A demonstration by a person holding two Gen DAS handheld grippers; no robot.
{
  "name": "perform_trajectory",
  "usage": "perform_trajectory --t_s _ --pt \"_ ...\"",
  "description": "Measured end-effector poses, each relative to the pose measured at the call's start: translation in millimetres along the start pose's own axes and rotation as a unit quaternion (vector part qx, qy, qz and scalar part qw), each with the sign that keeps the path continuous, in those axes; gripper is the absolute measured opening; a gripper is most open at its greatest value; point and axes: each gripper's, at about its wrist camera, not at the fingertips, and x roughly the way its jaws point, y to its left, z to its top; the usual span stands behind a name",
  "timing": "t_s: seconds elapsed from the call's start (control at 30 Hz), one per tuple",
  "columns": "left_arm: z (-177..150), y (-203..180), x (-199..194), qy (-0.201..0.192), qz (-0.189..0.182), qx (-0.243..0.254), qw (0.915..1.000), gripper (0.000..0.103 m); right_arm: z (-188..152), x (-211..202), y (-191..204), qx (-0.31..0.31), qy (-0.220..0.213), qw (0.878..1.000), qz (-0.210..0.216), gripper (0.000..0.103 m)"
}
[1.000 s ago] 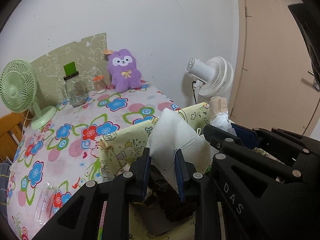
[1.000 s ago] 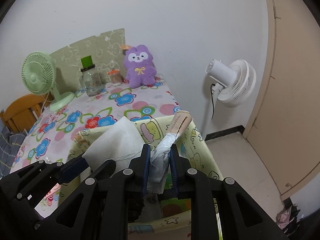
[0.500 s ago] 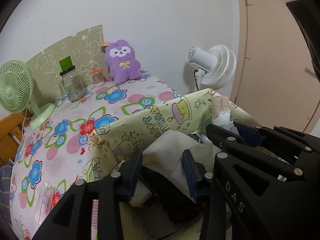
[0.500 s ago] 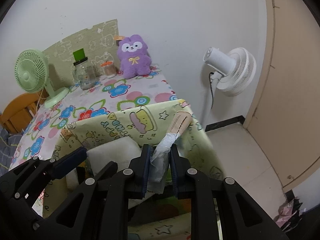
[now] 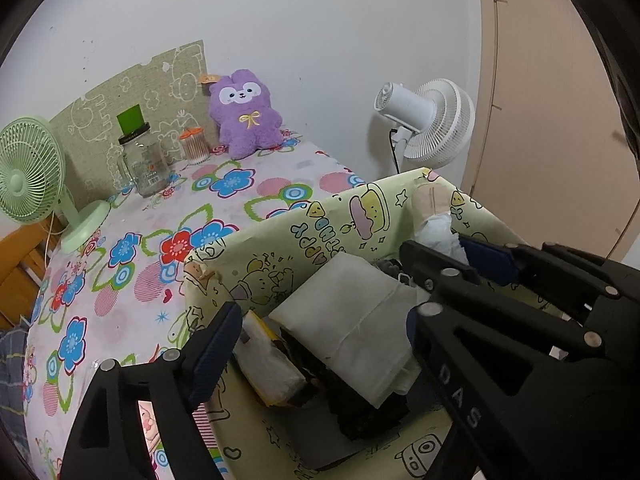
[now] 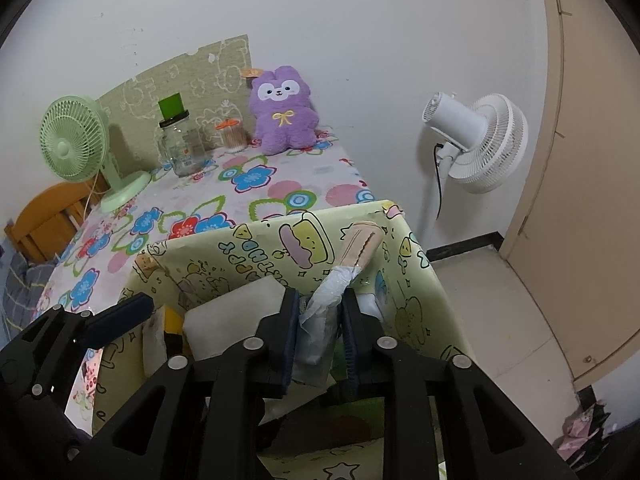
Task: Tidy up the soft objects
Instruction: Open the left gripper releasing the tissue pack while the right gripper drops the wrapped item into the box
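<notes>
The left gripper (image 5: 324, 344) had just opened, releasing the limp white cloth (image 5: 356, 320) into the bin (image 6: 280, 240) — the right gripper (image 6: 320, 328), jaws easing apart, loosely bracketed a crinkly, featherlight wrapped bundle (image 6: 324, 304), best pinched mid-body.

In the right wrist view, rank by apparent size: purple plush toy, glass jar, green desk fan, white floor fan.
1. white floor fan
2. green desk fan and purple plush toy: too alike to rank
3. glass jar
</notes>
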Motion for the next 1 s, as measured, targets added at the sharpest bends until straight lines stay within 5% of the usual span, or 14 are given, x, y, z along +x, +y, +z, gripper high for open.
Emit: perform_trajectory --t_s 0.1,0.27,1.0 --pt "0 0 -1 0.0 -0.003 -0.001 1.0 0.089 -1 -2 -2 0.001 -0.004 1.0 -0.006 0.065" --pt "1 -3 -4 -0.002 -0.003 0.001 1.0 0.091 -2 -10 -4 0.0 -0.018 1.0 -0.019 0.078" --pt "-8 17 -42 -0.036 0.005 -0.013 0.9993 0.095 0 -49 25 -0.019 -0.057 0.998 -0.032 0.091"
